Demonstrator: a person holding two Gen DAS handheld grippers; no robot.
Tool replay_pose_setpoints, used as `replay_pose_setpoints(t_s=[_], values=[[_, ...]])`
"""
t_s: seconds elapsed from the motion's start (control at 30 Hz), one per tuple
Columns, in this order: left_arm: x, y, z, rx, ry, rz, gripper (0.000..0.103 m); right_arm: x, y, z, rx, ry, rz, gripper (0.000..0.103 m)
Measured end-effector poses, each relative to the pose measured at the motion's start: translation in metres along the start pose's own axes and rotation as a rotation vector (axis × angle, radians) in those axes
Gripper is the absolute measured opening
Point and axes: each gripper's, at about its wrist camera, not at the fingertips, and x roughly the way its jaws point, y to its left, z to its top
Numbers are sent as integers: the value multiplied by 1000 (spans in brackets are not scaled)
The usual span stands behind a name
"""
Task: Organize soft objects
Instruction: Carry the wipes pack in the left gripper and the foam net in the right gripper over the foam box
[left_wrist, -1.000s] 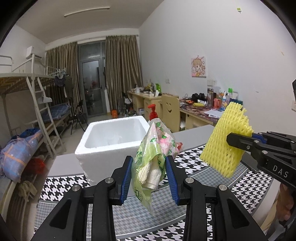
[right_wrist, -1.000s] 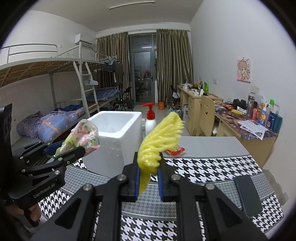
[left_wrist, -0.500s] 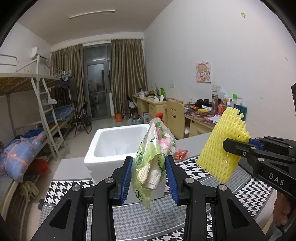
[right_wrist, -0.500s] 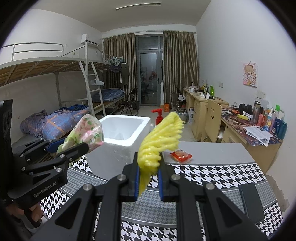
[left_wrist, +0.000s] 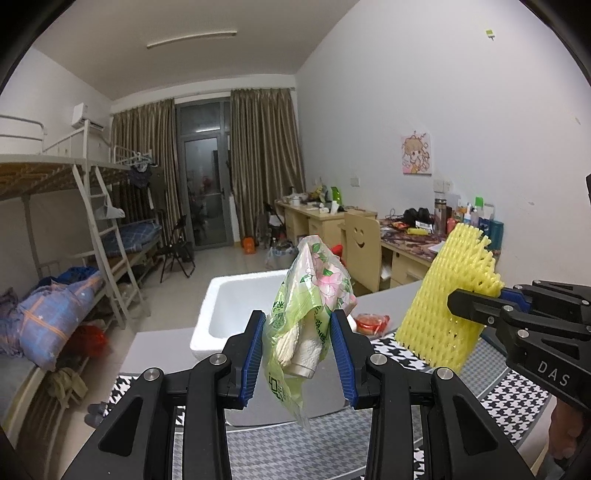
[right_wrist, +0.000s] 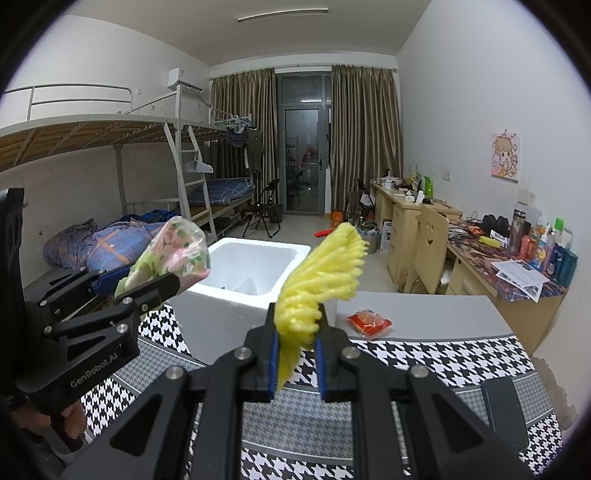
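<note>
Both of my hands sit a little higher than a second ago, so more of the white foam box's hollow shows, and the red packet behind it now lies in plain sight.

From my left wrist, my left claw (left_wrist: 297, 352) is clamped on a green flowered plastic bag (left_wrist: 310, 295) with white rolled stuff inside; the blue pads press its sides and its tail hangs below them. The bag hangs in front of the foam box (left_wrist: 236, 295), which stands on the counter (left_wrist: 517, 398) with its houndstooth cloth. To the right of the box, my right claw (left_wrist: 476, 306) comes in from the side, pinching a yellow foam net (left_wrist: 443, 314). The red packet (left_wrist: 367, 322) lies on the counter just right of the box.

From my right wrist, my right claw (right_wrist: 295, 354) is closed tight on the yellow foam net (right_wrist: 321, 280), which fans up in front of the box's right corner. The foam box (right_wrist: 255, 266) stands open-topped. My left claw (right_wrist: 147, 280) holds the flowered bag (right_wrist: 173, 251) left of the box, near its rim. The red packet (right_wrist: 369, 322) lies right of the box, and a dark phone (right_wrist: 504, 410) lies far right of it on the cloth.
</note>
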Motion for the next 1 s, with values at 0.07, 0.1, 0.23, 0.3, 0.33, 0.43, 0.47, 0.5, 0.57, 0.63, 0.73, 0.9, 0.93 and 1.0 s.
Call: replay_pose_setpoints(t_s=[0.07,0.1,0.23,0.3,0.33,0.43,0.47,0.5,0.57,0.63,0.73,0.9,0.93,1.0], values=[[-2,2,1,-6,-6,4,38,0,0,3,4,1,2,20],[-2,3,1,-8,-9,4,38,0,1,5,5,-1,5,20],[0,7,6,-9,-12,14,38,1,3,11,-2,-8,11,20],[0,9,8,-13,-14,21,38,2,4,13,-9,-9,17,20],[0,10,10,-15,-17,24,38,3,5,15,-11,-9,20,20],[1,11,14,-13,-24,36,38,6,6,19,-14,-7,23,20],[1,11,16,-10,-28,39,38,7,6,20,-15,-8,24,20],[1,11,18,-8,-30,43,38,8,6,21,-13,-9,25,20],[2,13,21,-5,-34,47,38,9,5,22,-9,-9,32,20],[4,14,23,-6,-37,52,38,11,7,25,-10,-8,37,20],[7,17,26,-8,-38,53,38,14,11,30,-17,-9,38,20],[9,22,28,-19,-33,47,38,17,13,35,-27,-11,36,20],[9,23,29,-18,-36,50,38,17,13,35,-27,-10,34,20],[10,24,32,-17,-37,51,38,18,12,37,-24,-9,38,20]])
